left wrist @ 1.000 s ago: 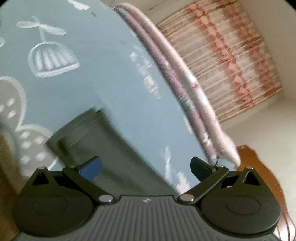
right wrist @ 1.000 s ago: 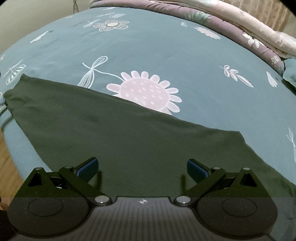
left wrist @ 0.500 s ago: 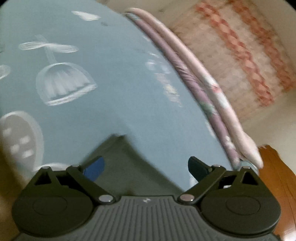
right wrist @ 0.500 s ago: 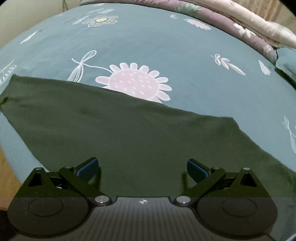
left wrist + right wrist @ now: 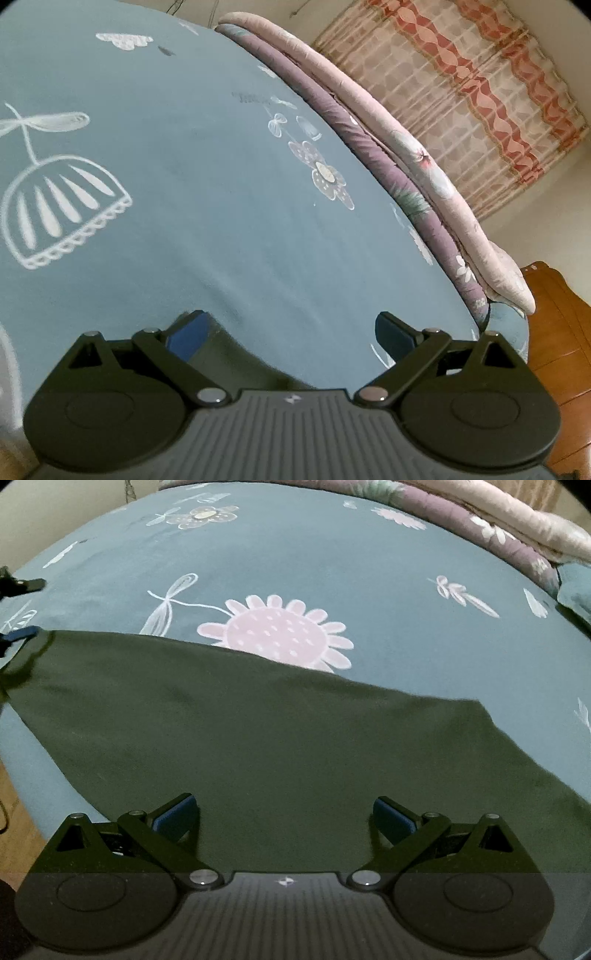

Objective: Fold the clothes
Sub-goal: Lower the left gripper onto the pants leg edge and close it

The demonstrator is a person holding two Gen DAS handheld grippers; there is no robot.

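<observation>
Fabric first: on my right wrist feed a dark green garment (image 5: 258,746) lies spread flat on the bed (image 5: 332,565), covering the lower half of the view from 9 o'clock across to 4 o'clock, its upper edge overlapping the bottom petals of a pink flower print (image 5: 277,631) on the blue-grey sheet. My right claw (image 5: 284,814) sits over the cloth at 6 o'clock with both fingers spread wide and nothing between them. At 9 o'clock in that same feed I can see the tips of my other claw at the garment's far corner. On the left wrist feed, my left claw (image 5: 291,332) is also wide open and grips nothing; only a small dark green corner (image 5: 236,354) shows at 6 o'clock, right beside the blue pad of the finger (image 5: 186,332) at 7 o'clock. I cannot tell whether that pad touches the cloth. A folded pink and purple quilt (image 5: 406,155) runs along the bed's edge from 12 to 4 o'clock, with a patterned curtain (image 5: 480,92) behind it.
</observation>
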